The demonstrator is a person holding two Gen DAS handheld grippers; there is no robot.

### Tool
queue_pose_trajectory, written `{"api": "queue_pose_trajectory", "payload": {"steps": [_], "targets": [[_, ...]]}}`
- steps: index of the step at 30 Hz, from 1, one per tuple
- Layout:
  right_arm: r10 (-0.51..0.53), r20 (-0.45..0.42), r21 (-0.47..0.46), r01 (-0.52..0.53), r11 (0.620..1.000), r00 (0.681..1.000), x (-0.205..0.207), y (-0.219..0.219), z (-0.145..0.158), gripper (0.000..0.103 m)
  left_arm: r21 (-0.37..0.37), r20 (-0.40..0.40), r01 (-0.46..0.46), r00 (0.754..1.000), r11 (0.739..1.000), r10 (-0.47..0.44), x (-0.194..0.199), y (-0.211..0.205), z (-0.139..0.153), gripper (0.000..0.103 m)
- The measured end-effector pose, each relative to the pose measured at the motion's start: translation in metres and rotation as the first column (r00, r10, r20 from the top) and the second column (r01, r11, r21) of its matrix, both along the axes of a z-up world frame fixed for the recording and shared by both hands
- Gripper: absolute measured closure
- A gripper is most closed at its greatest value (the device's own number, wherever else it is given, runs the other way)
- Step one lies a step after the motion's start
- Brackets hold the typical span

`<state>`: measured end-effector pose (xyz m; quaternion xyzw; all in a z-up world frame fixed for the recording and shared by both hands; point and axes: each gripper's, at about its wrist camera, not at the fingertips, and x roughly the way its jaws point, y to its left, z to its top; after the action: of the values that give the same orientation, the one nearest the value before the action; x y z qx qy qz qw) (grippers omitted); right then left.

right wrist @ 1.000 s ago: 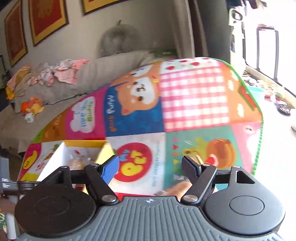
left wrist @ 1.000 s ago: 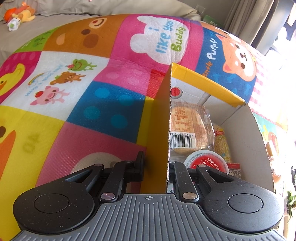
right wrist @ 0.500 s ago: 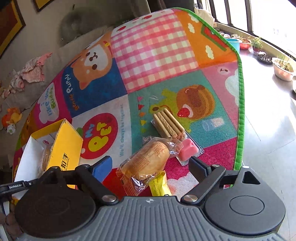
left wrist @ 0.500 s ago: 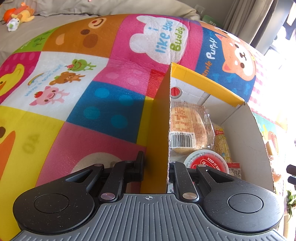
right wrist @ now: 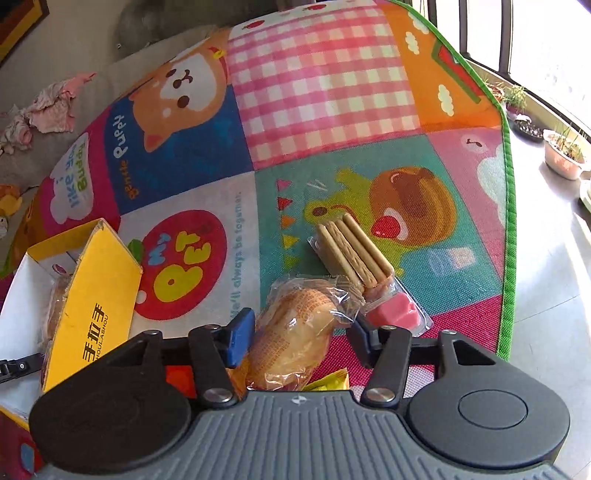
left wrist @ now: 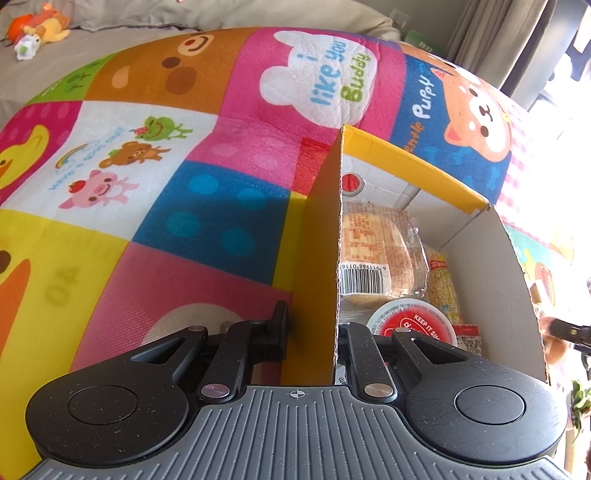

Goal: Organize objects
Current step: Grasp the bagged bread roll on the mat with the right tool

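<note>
A wrapped bread roll [right wrist: 295, 332] is seen lying on the play mat [right wrist: 325, 92], near the mat's near edge, and it sits between the two fingers of the right gripper [right wrist: 299, 332]. The fingers are set wide apart, one on each side of the roll, and it cannot be told if they touch it. Just past the roll, a clear pack of biscuit sticks [right wrist: 351, 251] with a pink dip cup [right wrist: 393, 314] is laid flat on the mat.

A yellow box [left wrist: 436, 177] is stood on the mat, toward its middle. One side wall of the box is pinched tight by the left gripper [left wrist: 314, 332], with one finger outside and one inside. Inside the box, a wrapped bun [left wrist: 373, 251], a yellow snack bag [left wrist: 441, 280] and a red-lidded tub [left wrist: 410, 325] are packed.

The mat is covered in bright squares with cartoon animals. Past its far edge, a grey cushion with soft toys [left wrist: 40, 26] is seen. Beside the mat's right edge, pot plants [right wrist: 563, 151] are lined up on a pale floor by a window.
</note>
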<state>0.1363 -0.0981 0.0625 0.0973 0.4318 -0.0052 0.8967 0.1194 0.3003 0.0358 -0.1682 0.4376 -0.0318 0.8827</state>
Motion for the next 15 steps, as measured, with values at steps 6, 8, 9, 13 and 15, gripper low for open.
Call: {"api": "queue_pose_trajectory", "payload": {"steps": [6, 8, 9, 13, 15], "targets": [[0.117, 0.073, 0.003, -0.118, 0.993, 0.99, -0.032, 0.017, 0.042, 0.067, -0.001, 0.0, 0.0, 1.0, 1.0, 0.0, 0.0, 0.0, 0.0, 0.088], [0.174, 0.114, 0.006, -0.176, 0.984, 0.978, -0.05, 0.025, 0.059, 0.067, -0.001, 0.0, -0.001, 1.0, 1.0, 0.001, 0.0, 0.0, 0.0, 0.088], [0.193, 0.129, 0.005, -0.196, 0.981, 0.973, -0.057, 0.029, 0.067, 0.067, -0.002, 0.001, -0.002, 1.0, 1.0, 0.002, 0.0, 0.0, 0.0, 0.088], [0.281, 0.175, 0.022, -0.289, 0.957, 0.944, -0.086, 0.041, 0.097, 0.067, -0.004, 0.002, -0.004, 1.0, 1.0, 0.004, 0.0, 0.0, 0.0, 0.088], [0.341, 0.199, 0.038, -0.355, 0.934, 0.919, -0.1, 0.048, 0.111, 0.067, -0.003, 0.002, -0.006, 1.0, 1.0, 0.006, 0.0, 0.0, 0.0, 0.088]]}}
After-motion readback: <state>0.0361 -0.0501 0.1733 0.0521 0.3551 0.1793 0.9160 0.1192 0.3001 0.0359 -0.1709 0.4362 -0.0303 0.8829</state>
